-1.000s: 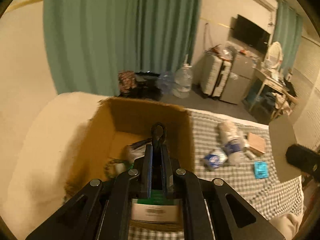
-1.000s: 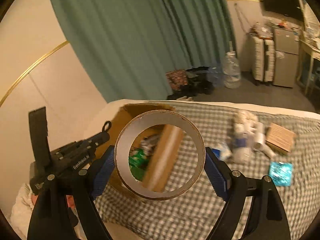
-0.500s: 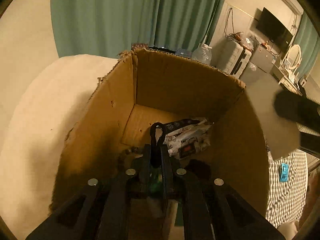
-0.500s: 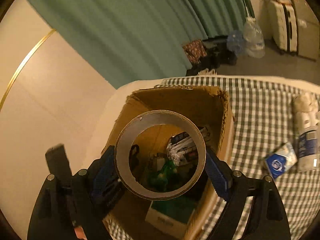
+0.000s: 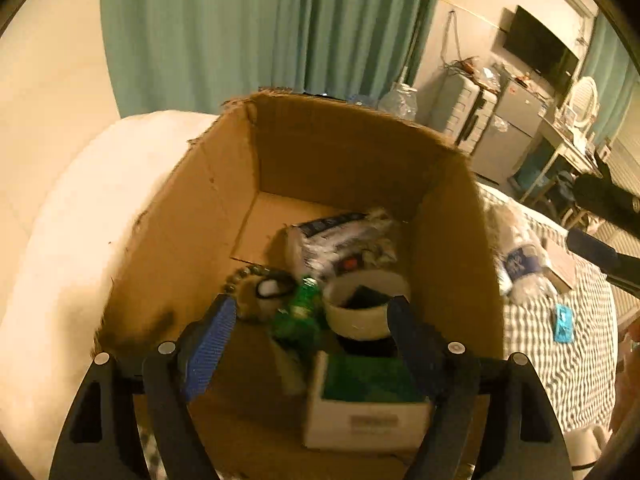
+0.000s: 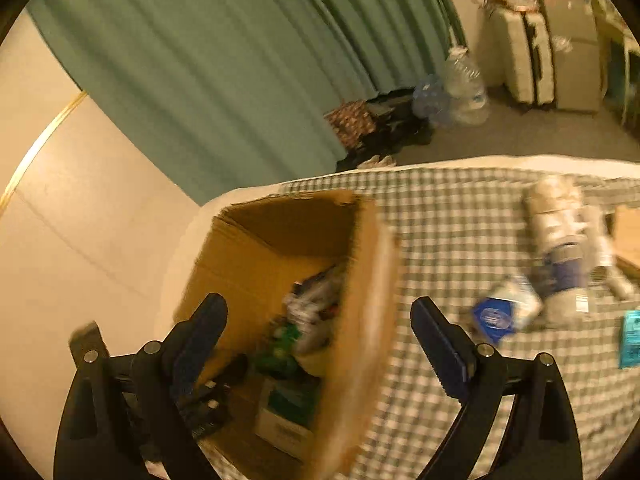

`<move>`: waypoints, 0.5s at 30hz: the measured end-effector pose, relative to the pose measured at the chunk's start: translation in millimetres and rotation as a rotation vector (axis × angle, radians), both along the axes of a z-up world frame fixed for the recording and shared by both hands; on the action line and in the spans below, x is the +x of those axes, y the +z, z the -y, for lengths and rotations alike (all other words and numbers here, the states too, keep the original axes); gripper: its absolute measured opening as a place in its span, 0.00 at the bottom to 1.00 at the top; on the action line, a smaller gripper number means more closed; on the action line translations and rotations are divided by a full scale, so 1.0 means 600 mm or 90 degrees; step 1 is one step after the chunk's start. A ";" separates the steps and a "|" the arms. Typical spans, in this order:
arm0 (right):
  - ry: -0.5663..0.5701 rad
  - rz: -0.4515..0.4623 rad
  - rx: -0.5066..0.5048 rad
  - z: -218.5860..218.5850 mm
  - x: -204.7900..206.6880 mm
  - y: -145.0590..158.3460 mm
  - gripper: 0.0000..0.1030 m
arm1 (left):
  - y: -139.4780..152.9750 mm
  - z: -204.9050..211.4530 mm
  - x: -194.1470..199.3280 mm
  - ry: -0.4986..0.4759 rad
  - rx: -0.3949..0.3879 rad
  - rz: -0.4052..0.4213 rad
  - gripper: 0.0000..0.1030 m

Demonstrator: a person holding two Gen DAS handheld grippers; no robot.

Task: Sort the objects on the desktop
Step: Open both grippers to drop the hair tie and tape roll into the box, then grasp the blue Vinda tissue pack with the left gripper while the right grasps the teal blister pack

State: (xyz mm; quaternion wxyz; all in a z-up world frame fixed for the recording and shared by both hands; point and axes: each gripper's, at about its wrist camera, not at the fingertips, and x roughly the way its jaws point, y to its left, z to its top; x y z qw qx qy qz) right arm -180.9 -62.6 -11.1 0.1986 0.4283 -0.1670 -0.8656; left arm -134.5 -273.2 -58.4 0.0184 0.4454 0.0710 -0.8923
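Both grippers, left (image 5: 308, 334) and right (image 6: 320, 334), are hanging with jaws just opening wide and empty over the box (image 5: 340, 152) at frame centre, tape roll (image 5: 366, 308) lying inside, risking clipping its wall (image 6: 360, 320) on withdrawal.

Checked bed (image 6: 440, 216): box (image 6: 276, 264), (seemingly) bottle (image 6: 560, 256)

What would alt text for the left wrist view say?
Open black tongs with blue pads hang over an open cardboard box, nothing between them. Inside lie a tape roll, a green bottle and a small white carton. A checked cloth lies to the right.
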 end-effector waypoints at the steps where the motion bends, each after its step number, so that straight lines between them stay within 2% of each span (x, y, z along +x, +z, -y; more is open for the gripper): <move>1: -0.006 -0.007 0.013 -0.018 0.015 0.005 0.91 | 0.007 -0.013 0.006 -0.006 -0.002 -0.005 0.79; 6: -0.057 -0.023 0.063 -0.118 0.074 0.026 0.91 | 0.043 -0.084 0.037 -0.039 0.002 -0.031 0.85; 9: -0.091 -0.028 0.070 -0.175 0.105 0.038 0.91 | 0.058 -0.134 0.054 -0.056 0.004 -0.044 0.93; 15: -0.153 -0.052 0.106 -0.288 0.155 0.061 0.91 | 0.056 -0.231 0.072 -0.082 0.004 -0.035 0.94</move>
